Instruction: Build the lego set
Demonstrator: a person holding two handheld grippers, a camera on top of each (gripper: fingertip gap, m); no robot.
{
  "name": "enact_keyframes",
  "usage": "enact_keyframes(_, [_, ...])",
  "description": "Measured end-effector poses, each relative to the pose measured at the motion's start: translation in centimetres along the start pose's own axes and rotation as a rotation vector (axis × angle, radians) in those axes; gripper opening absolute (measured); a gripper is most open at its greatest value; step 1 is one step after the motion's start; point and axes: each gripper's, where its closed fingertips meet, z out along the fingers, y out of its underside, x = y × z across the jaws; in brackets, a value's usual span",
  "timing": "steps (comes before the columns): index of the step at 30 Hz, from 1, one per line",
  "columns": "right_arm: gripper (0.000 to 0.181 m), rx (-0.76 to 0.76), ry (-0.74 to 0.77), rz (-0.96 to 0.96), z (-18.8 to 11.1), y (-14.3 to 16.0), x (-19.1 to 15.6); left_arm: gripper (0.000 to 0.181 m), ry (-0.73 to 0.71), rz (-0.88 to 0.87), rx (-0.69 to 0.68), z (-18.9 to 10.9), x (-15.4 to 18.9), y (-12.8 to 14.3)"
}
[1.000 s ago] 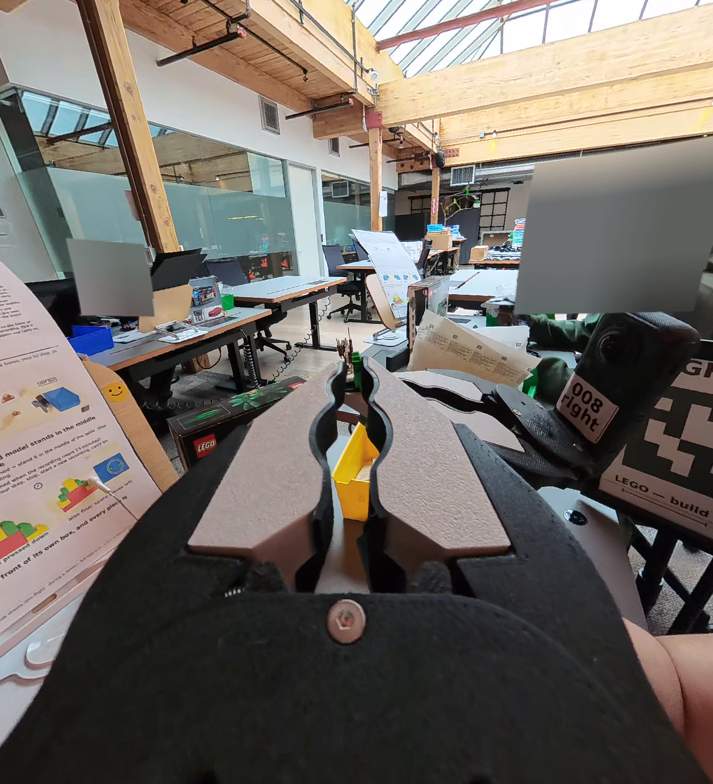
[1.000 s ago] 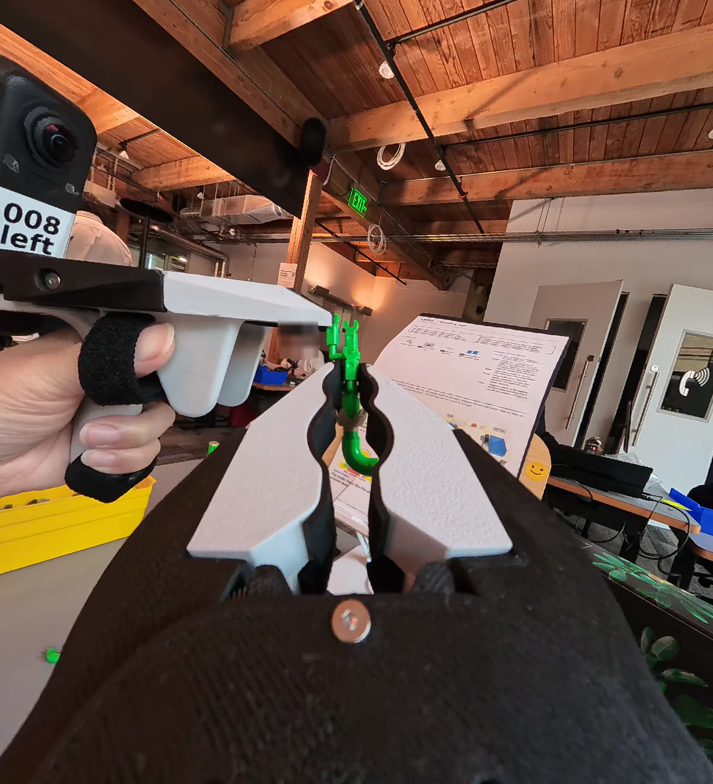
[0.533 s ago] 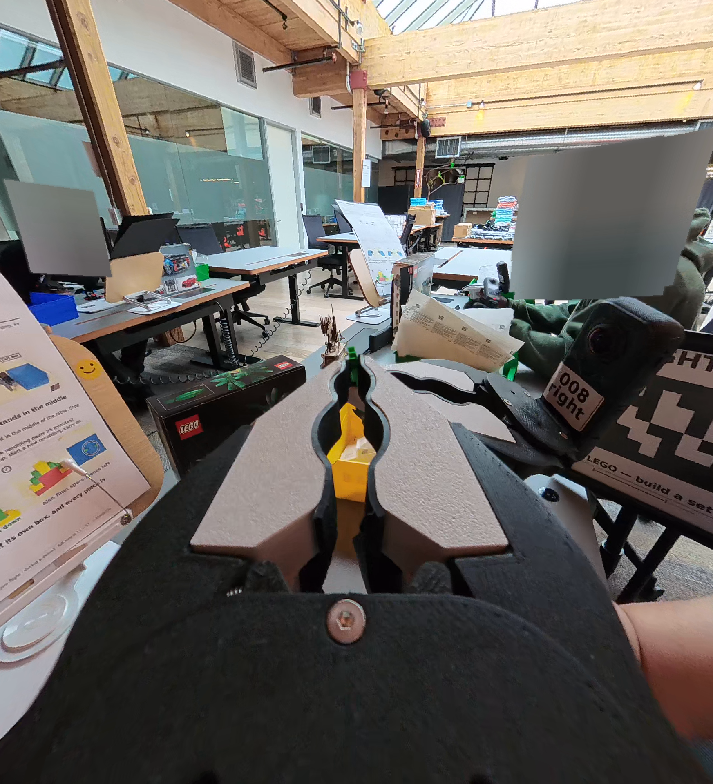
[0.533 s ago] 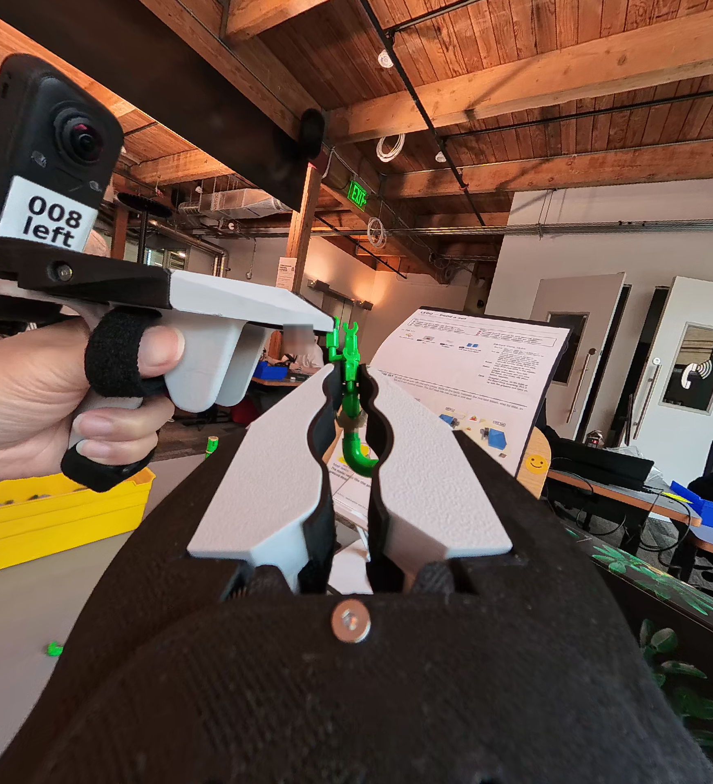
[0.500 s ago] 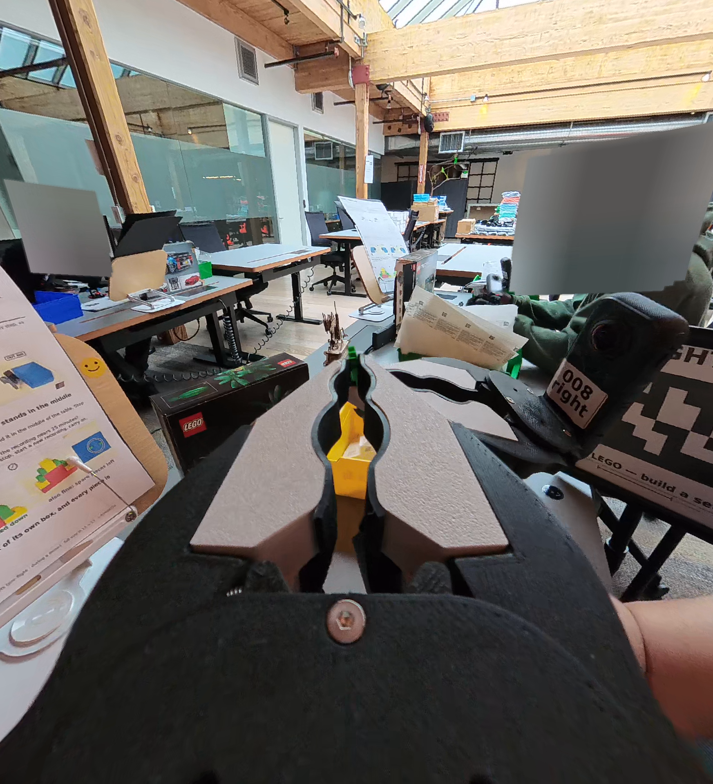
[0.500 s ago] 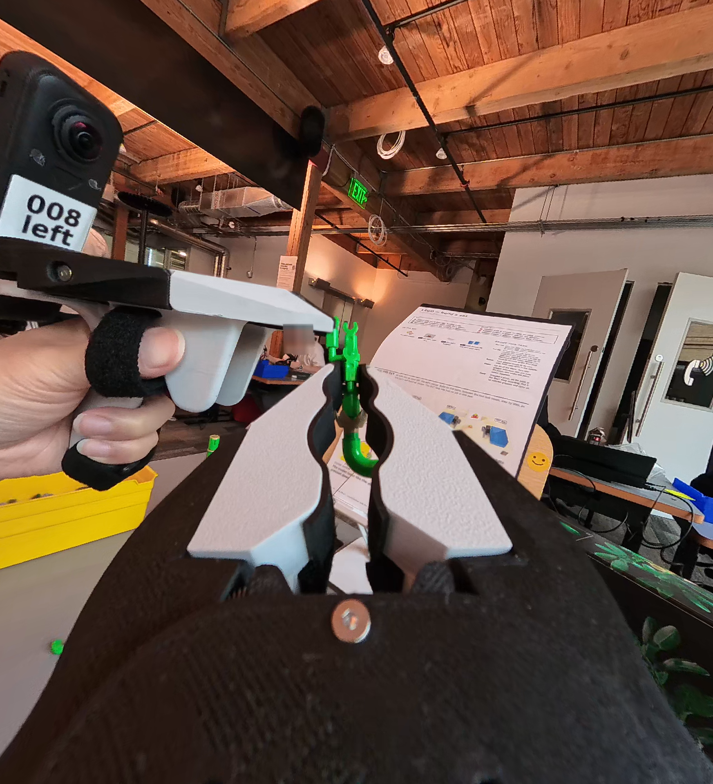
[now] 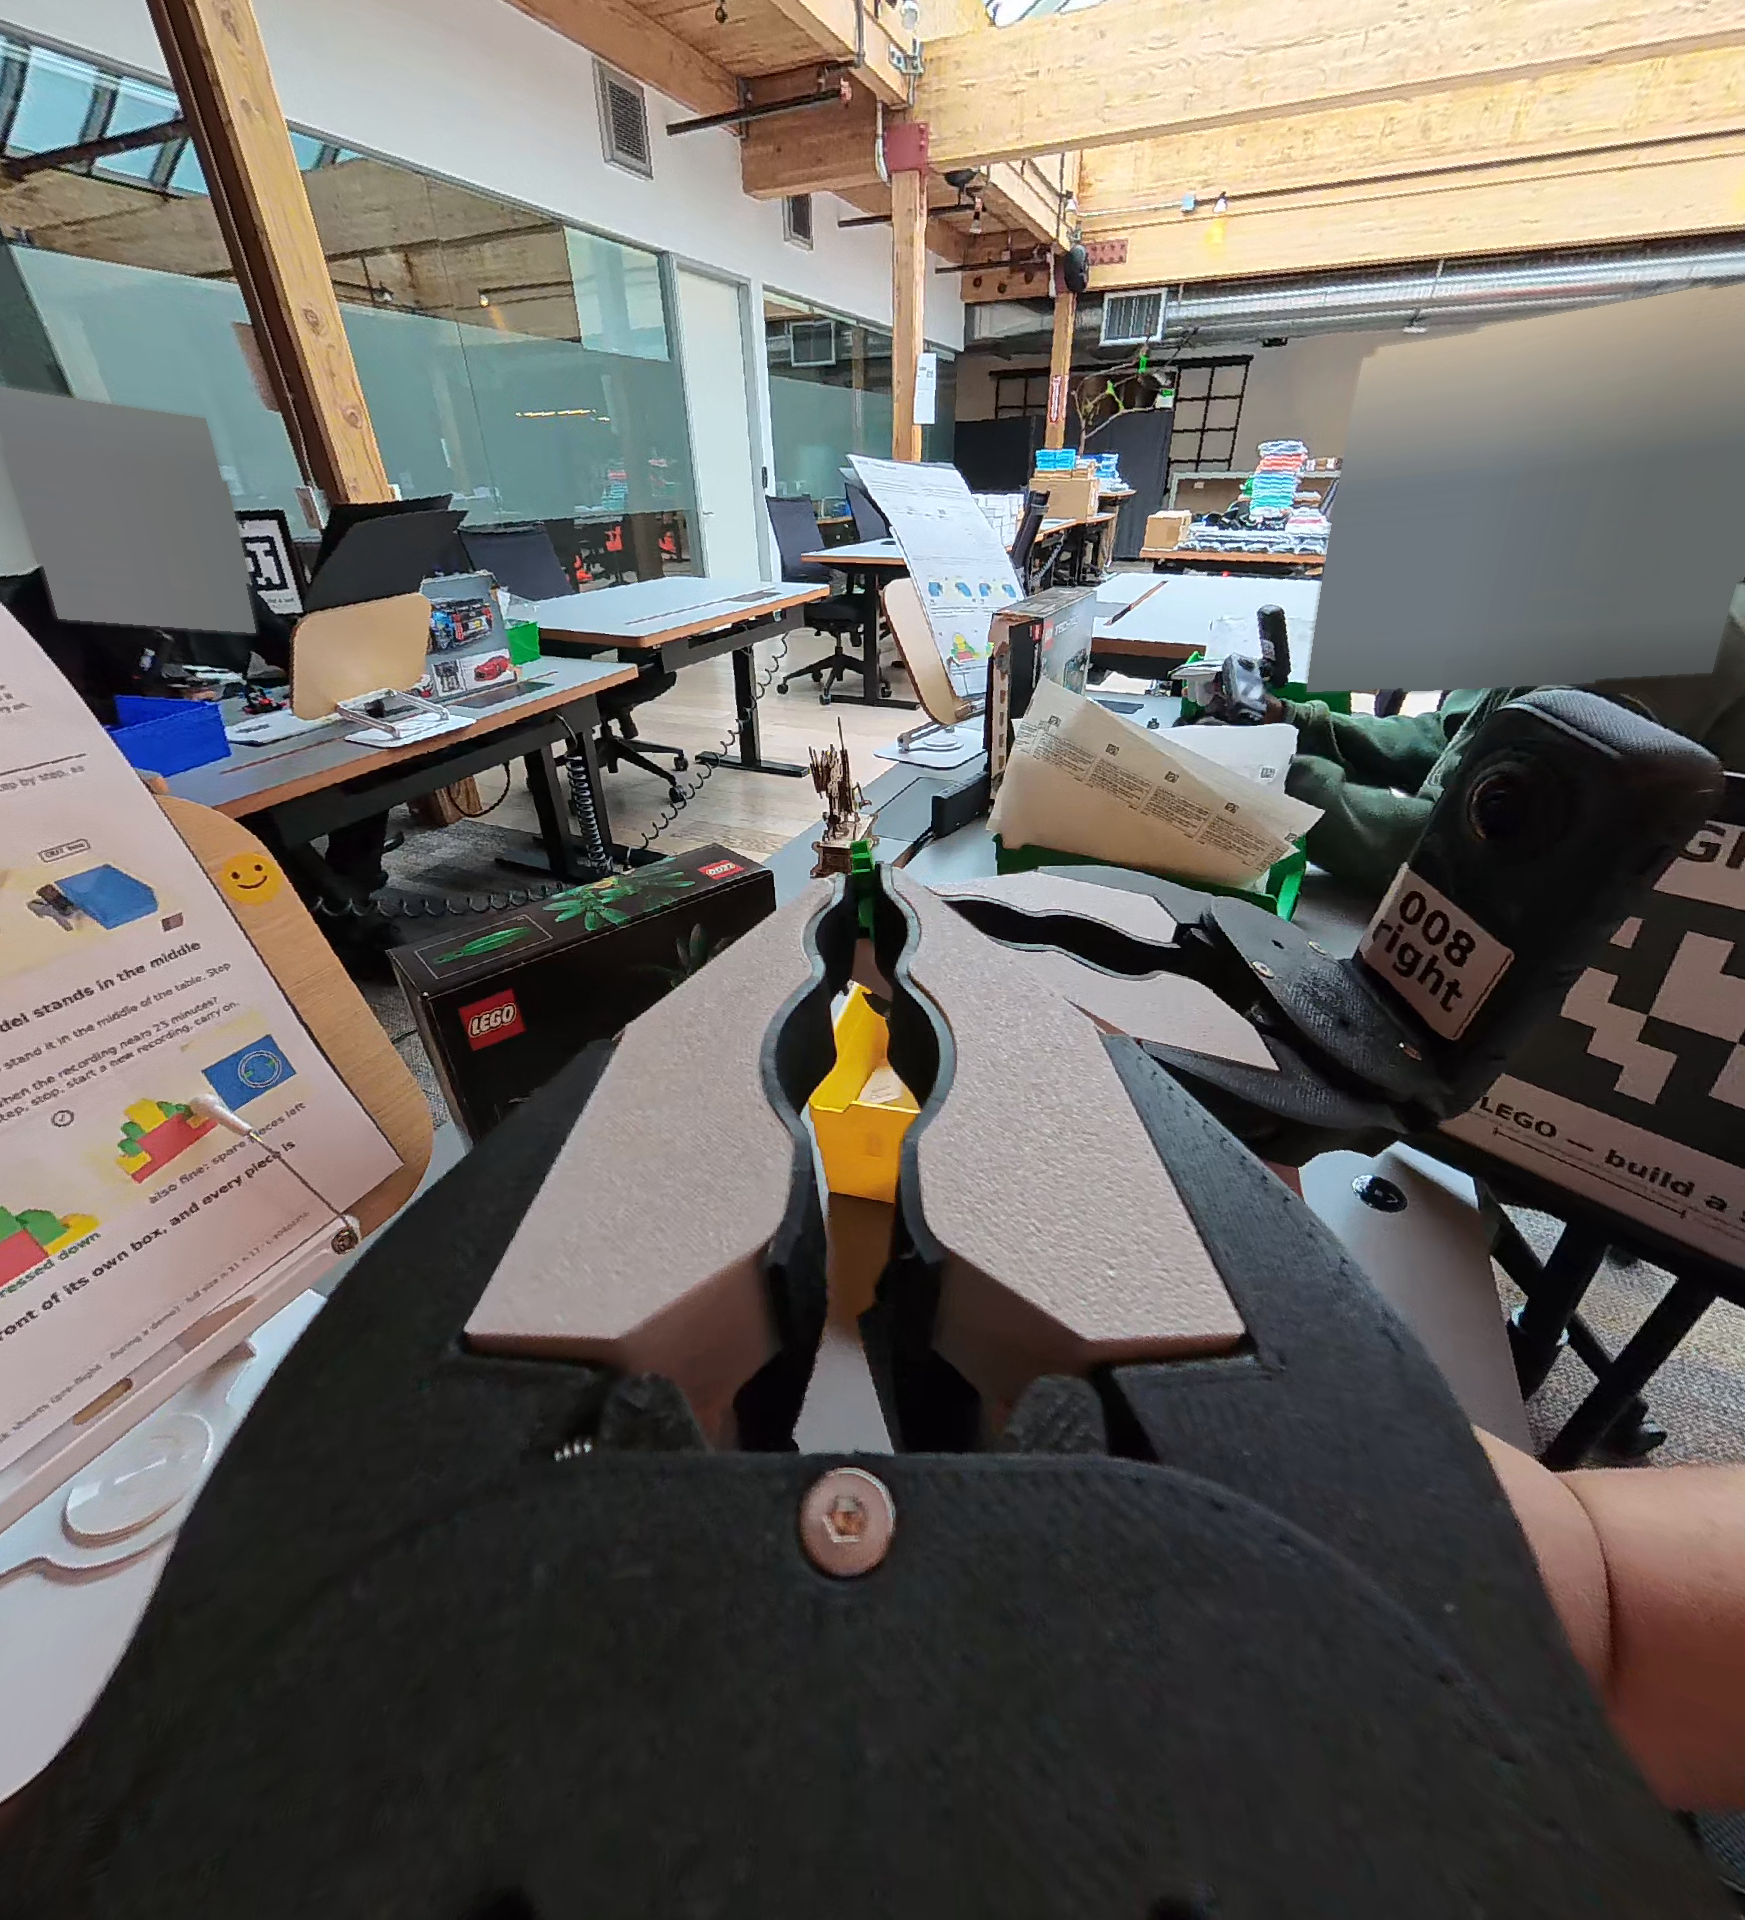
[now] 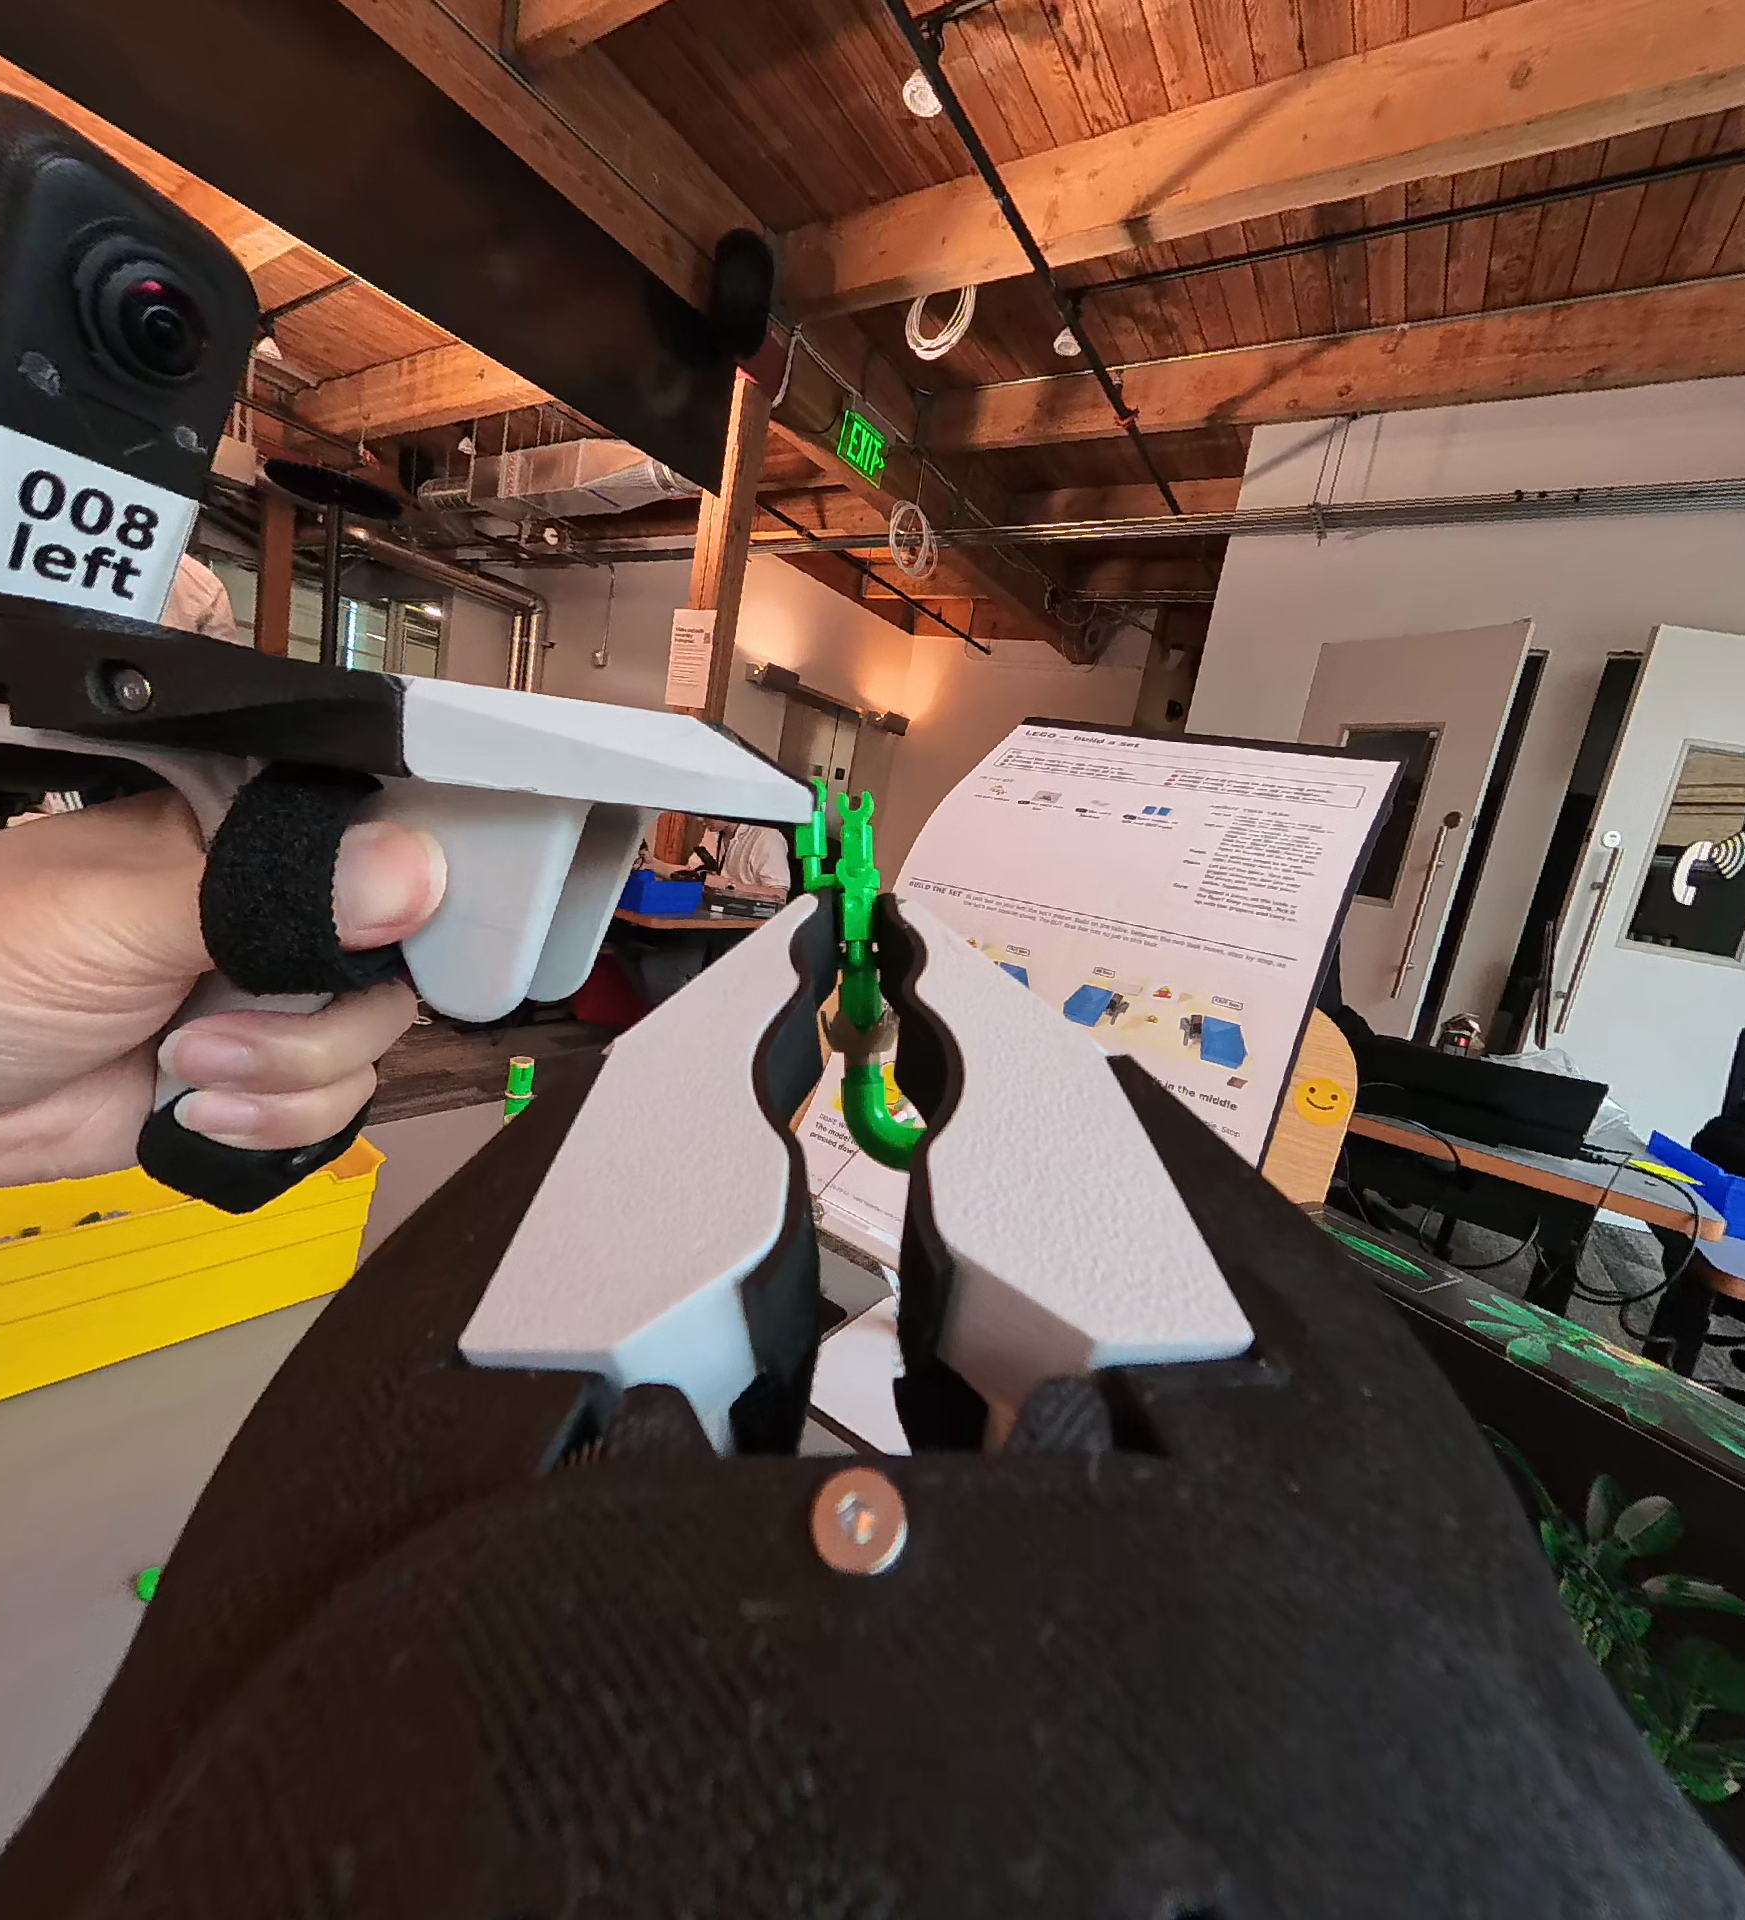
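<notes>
Open-plan office under timber beams, with desks, glass partitions and a grey worktable (image 8: 37, 1538) below. Right gripper (image 8: 855, 914) raised off the table, fingers pressed together on a green lego stem (image 8: 852, 935): forked clip ends sticking up past the fingertips, curved hook end hanging in the gap behind them. Left gripper (image 8: 806, 805) coming in from the left of that view, held in a hand (image 8: 68, 987), fingertips right at the stem's forked top. Seen from the left wrist camera, left gripper (image 7: 866, 894) fingers drawn together, with a small green piece (image 7: 860, 862) showing at the tips; cannot tell whether actually gripped. Yellow parts bin (image 8: 120, 1278) on the table, below the left gripper. A loose green piece (image 8: 149, 1581) on the tabletop. Instruction sheet (image 8: 1138, 914) propped upright on a stand behind the stem. Black lego box (image 7: 577, 966) with leaf artwork lying at the table edge.
</notes>
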Motion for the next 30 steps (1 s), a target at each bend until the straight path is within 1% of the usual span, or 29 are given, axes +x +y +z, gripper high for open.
enact_keyframes(30, [0.003, 0.002, 0.0, 0.001, 0.05, 0.16, -0.03, 0.001, 0.011, -0.025, 0.024, -0.14, -0.13, 0.14])
